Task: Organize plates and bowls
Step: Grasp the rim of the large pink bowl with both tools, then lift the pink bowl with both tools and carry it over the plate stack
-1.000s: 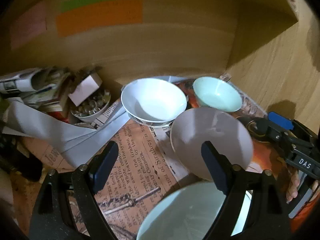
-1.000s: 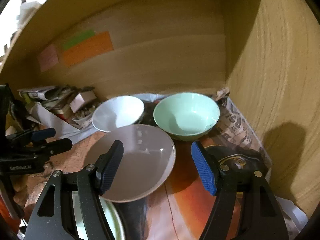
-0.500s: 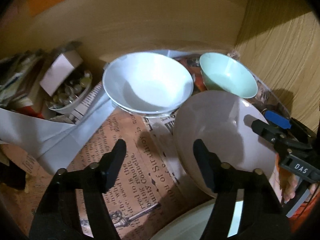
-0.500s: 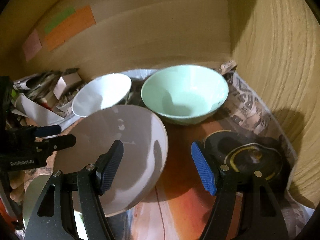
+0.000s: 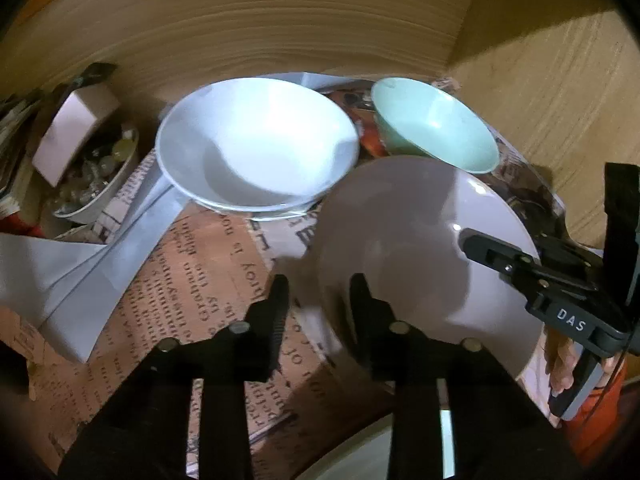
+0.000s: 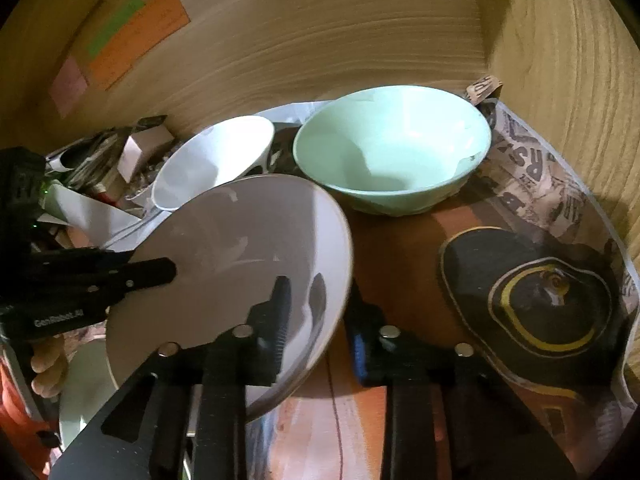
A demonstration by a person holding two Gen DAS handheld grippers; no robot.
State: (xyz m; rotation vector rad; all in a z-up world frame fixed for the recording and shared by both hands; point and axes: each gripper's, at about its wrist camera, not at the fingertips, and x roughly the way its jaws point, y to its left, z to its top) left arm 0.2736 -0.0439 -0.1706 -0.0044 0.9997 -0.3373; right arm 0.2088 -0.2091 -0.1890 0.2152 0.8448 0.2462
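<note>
**Both claws pinch the grey bowl's rim, ready to lift**

The step in hand is the grasp. The left claw [image 5: 318, 300] has just been closing and now pinches the near-left rim of the shallow pale-grey ceramic bowl [image 5: 420, 248], at centre right of its frame. The right claw [image 6: 316, 308] has closed likewise, pinching the opposite rim – the bowl sits lower left in that view.

Next comes a level, two-handed lift toward a stack, probably onto a matching bowl.

Counted: one grey bowl, one mint-green round bowl [image 6: 392, 148], one white deep bowl [image 5: 256, 144] – perhaps two nested, the blur hides it – and a pale dish [image 6: 84, 384] at the frame's lower left edge, all on the newspaper-lined wooden shelf [image 5: 208, 280].
</note>
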